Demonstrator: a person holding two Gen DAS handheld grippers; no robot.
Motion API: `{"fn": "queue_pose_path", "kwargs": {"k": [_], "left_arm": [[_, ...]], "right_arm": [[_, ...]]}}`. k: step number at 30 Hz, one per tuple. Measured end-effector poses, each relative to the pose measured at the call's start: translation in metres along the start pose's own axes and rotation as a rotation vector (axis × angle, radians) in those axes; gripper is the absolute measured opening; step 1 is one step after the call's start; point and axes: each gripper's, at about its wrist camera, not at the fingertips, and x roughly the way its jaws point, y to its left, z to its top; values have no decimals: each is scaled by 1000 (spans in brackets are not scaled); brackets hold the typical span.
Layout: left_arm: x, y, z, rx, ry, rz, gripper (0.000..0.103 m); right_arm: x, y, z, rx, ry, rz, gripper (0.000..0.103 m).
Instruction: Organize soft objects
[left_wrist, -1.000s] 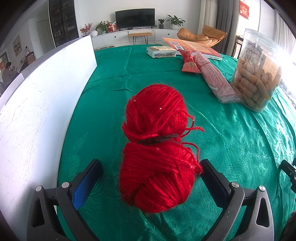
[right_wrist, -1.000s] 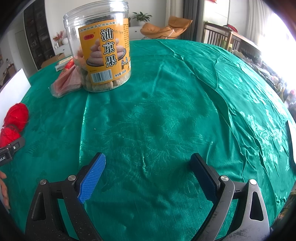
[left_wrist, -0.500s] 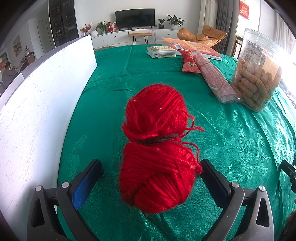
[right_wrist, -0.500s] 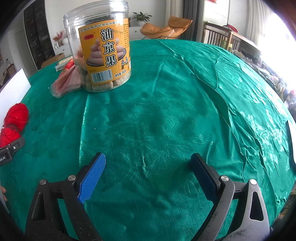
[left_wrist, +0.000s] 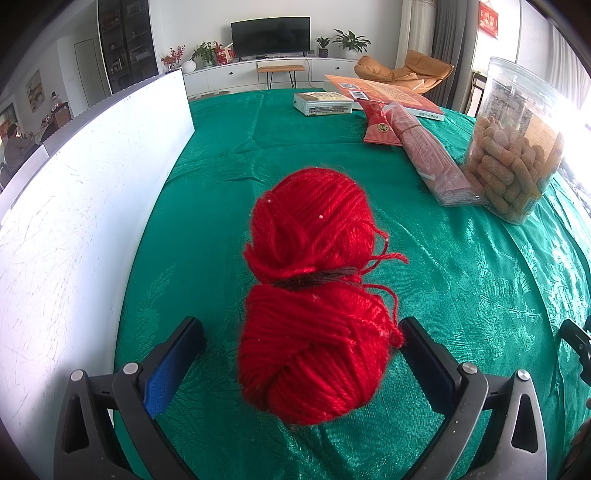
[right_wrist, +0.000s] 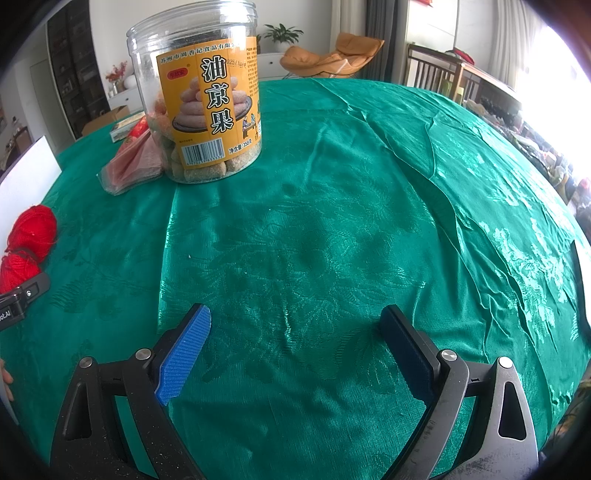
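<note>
The left gripper (left_wrist: 301, 363), jaws spread wide and gripping nothing, straddles the near lobe of the red yarn skein (left_wrist: 314, 291) lying on the green tablecloth (left_wrist: 480, 280), while the right gripper (right_wrist: 295, 354) hovers equally wide, empty, near the snack jar (right_wrist: 203, 96).

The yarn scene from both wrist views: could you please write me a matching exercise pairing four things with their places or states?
Things:
1. red yarn
2. snack jar
3. right gripper
4. white board

Places or states:
A. open over bare green tablecloth
B. standing upright, filled with fried sticks
C. along the table's left edge
D. lying between the open fingers of the left gripper

Pairs: 1-D, 2-B, 3-A, 4-C
</note>
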Motion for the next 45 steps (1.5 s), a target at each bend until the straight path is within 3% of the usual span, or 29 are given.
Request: {"fn": "queue_pose_path", "kwargs": {"k": [7, 11, 15, 16, 18, 20, 22, 23, 28, 30, 31, 32, 33, 35, 38, 41, 45], "left_arm": [[0, 0, 0, 0, 0, 0, 103], [0, 0, 0, 0, 0, 0, 103], [0, 0, 0, 0, 0, 0, 103], [0, 0, 0, 0, 0, 0, 103], [0, 0, 0, 0, 0, 0, 103], [0, 0, 0, 0, 0, 0, 103], [0, 0, 0, 0, -1, 0, 103], [0, 0, 0, 0, 0, 0, 103], [1, 0, 0, -1, -1, 0, 103], [1, 0, 0, 0, 0, 0, 103], [1, 0, 0, -1, 0, 0, 103], [1, 0, 1, -1, 0, 0, 103], [1, 0, 1, 0, 0, 0, 103], [2, 0, 1, -1, 0, 0, 103], [2, 0, 1, -1, 0, 0, 103], [2, 0, 1, -1, -1, 0, 103], [2, 0, 1, -1, -1, 0, 103]], "right_arm": [[-14, 11, 4, -26, -13, 0, 93], [-77, 55, 49, -100, -164, 201, 93], [-121, 143, 129, -368, -240, 395, 93], [-118, 166, 146, -436, -212, 412, 93], [-78, 217, 178, -616, -4, 370, 93], [-15, 247, 191, -762, 203, 203, 91], [34, 256, 187, -847, 313, 66, 91], [55, 260, 181, -915, 326, -5, 91], [115, 253, 162, -1038, 446, -183, 91], [121, 250, 169, -1037, 530, -171, 91], [125, 246, 174, -1024, 596, -163, 87], [126, 244, 178, -982, 661, -102, 61], [126, 243, 183, -951, 692, -83, 49], [121, 243, 189, -956, 673, -111, 39], [97, 240, 208, -902, 589, -72, 31], [57, 226, 244, -832, 479, -36, 28], [-9, 177, 307, -693, 344, 18, 26]]}}
